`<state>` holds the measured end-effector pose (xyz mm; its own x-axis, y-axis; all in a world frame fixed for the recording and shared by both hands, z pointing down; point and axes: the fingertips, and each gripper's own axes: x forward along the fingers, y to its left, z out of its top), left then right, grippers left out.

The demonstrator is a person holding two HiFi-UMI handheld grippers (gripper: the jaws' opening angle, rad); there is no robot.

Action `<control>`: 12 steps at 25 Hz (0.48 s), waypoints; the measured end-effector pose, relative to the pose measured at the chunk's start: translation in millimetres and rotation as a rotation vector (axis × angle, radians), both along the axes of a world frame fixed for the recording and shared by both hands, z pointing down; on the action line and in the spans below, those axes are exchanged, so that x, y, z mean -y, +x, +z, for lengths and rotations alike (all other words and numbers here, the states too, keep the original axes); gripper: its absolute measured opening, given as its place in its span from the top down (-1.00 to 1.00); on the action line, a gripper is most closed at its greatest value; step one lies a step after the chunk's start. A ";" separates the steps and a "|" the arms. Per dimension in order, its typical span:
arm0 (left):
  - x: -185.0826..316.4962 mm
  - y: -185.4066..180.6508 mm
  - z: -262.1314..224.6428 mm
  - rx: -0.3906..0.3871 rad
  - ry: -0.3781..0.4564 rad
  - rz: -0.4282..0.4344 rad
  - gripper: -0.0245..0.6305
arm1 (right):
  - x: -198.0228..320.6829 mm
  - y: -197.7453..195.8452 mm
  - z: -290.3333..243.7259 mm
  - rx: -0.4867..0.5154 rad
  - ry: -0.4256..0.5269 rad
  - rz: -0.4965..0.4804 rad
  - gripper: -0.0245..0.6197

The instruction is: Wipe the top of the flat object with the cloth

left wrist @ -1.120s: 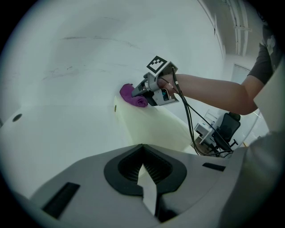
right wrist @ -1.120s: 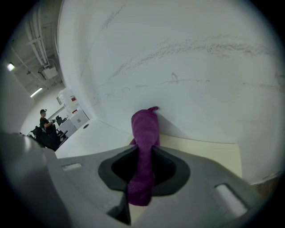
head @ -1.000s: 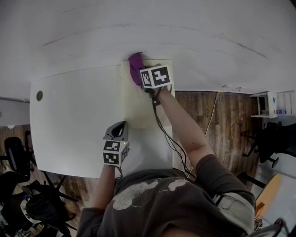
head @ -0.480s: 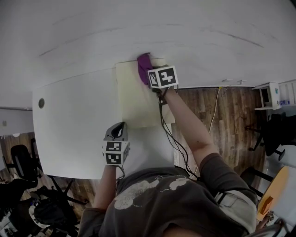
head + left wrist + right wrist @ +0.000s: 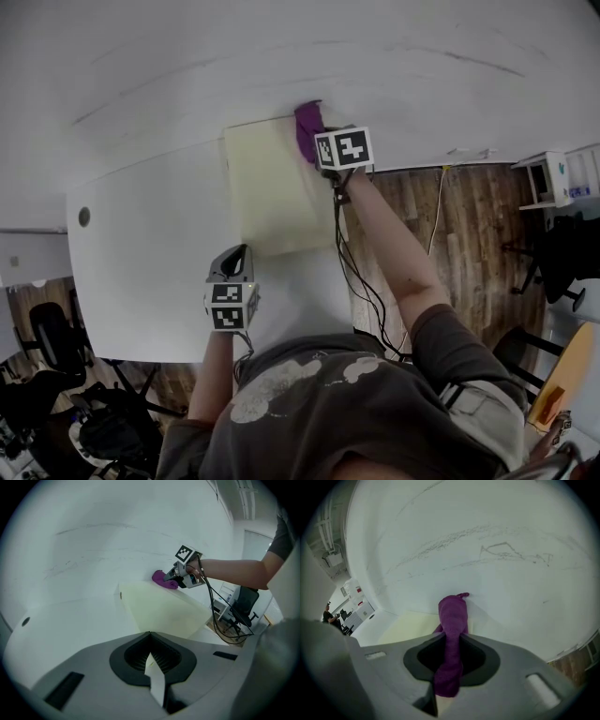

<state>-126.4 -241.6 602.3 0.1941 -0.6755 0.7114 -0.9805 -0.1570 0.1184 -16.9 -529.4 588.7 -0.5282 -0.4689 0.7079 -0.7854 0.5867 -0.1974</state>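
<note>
A pale yellow flat board lies on the white table, its far edge against the wall. My right gripper is shut on a purple cloth, which rests on the board's far right corner by the wall. In the right gripper view the cloth runs between the jaws and out onto the board. My left gripper hovers over the table near the board's near left corner, jaws closed with nothing held. In the left gripper view the board, the cloth and the right gripper are ahead.
The white wall rises just behind the board. The table's right edge drops to a wooden floor, where a cable trails from my right gripper. A round cable hole marks the table's left side. Office chairs stand lower left.
My right gripper has carried the purple cloth rightward along the board's far edge to its right corner. The left gripper has stayed near the board's near left corner.
</note>
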 end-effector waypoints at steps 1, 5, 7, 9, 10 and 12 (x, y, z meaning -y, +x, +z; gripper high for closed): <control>-0.1 0.2 0.2 0.001 -0.002 -0.001 0.94 | 1.1 4.5 -0.1 0.000 0.001 0.010 0.70; -1.7 0.9 0.1 -0.002 -0.005 -0.007 0.94 | 1.9 22.4 0.4 0.004 0.001 0.056 0.70; -2.0 0.7 0.0 0.005 -0.003 -0.005 0.94 | 1.3 30.1 1.6 0.017 -0.003 0.089 0.70; -1.7 0.8 -0.1 0.010 0.002 -0.005 0.94 | 0.3 35.7 2.7 0.034 -0.009 0.116 0.70; -1.4 1.0 0.2 0.011 0.004 -0.004 0.94 | 0.1 38.0 2.9 0.038 -0.011 0.125 0.70; -1.1 1.5 0.9 0.013 0.006 0.000 0.94 | -0.7 42.1 2.7 0.032 -0.011 0.133 0.70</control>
<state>-124.8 -240.4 603.1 0.1847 -0.6795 0.7100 -0.9819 -0.1579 0.1043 25.2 -528.7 591.5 -0.4839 -0.5285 0.6975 -0.8494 0.4754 -0.2291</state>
